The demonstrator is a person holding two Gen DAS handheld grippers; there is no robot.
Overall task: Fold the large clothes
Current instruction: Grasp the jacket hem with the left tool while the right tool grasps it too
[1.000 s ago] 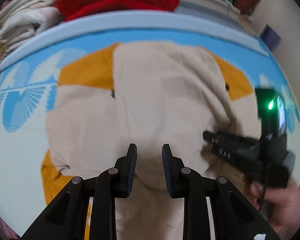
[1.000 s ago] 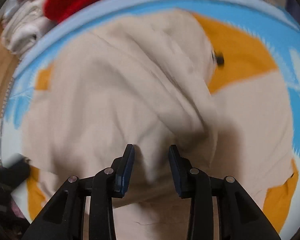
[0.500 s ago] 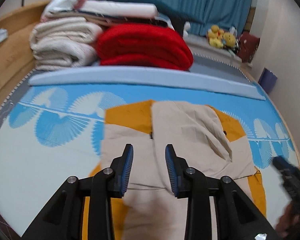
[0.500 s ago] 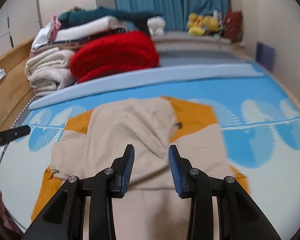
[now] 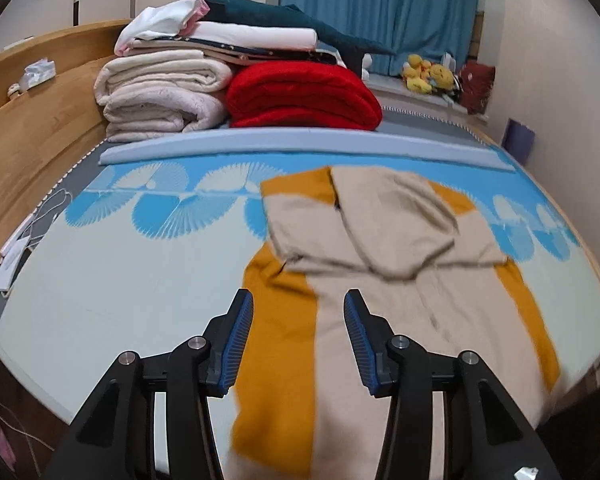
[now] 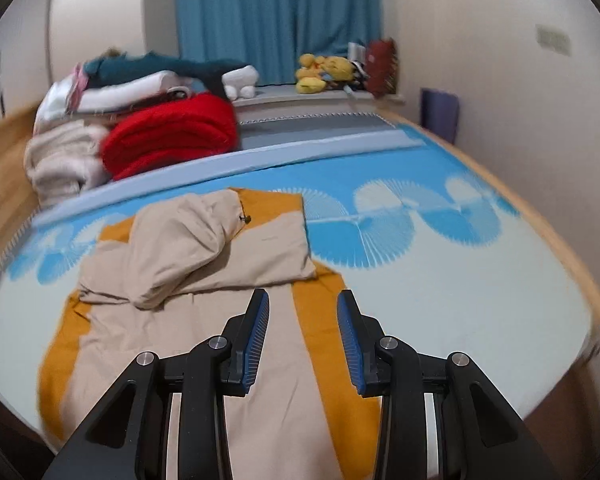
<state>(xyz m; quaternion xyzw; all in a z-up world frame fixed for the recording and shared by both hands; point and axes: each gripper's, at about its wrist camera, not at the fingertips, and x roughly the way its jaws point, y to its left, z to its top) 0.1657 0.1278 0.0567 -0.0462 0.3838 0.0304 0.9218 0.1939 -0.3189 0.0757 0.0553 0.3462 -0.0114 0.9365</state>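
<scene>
A beige and mustard-orange garment [image 5: 384, 256] [image 6: 204, 280] lies spread on the bed, its upper part folded down over the body with the hood on top. My left gripper [image 5: 298, 312] hovers above the garment's near left side, its jaws opening, nothing between them. My right gripper [image 6: 302, 312] hangs over the garment's near right orange stripe, jaws apart and empty. Neither gripper touches the cloth.
The bed has a blue and white patterned cover [image 5: 120, 272] [image 6: 440, 272]. At its far end sit a red folded blanket [image 5: 300, 96], cream blankets [image 5: 160, 96] and stacked clothes. A wooden bed frame [image 5: 28, 128] runs along the left; plush toys [image 6: 324, 70] and a wall lie right.
Both grippers have pulled back and risen from close over the folded hood, so the whole garment and the bed's far end now show. The left jaws stand wider.
</scene>
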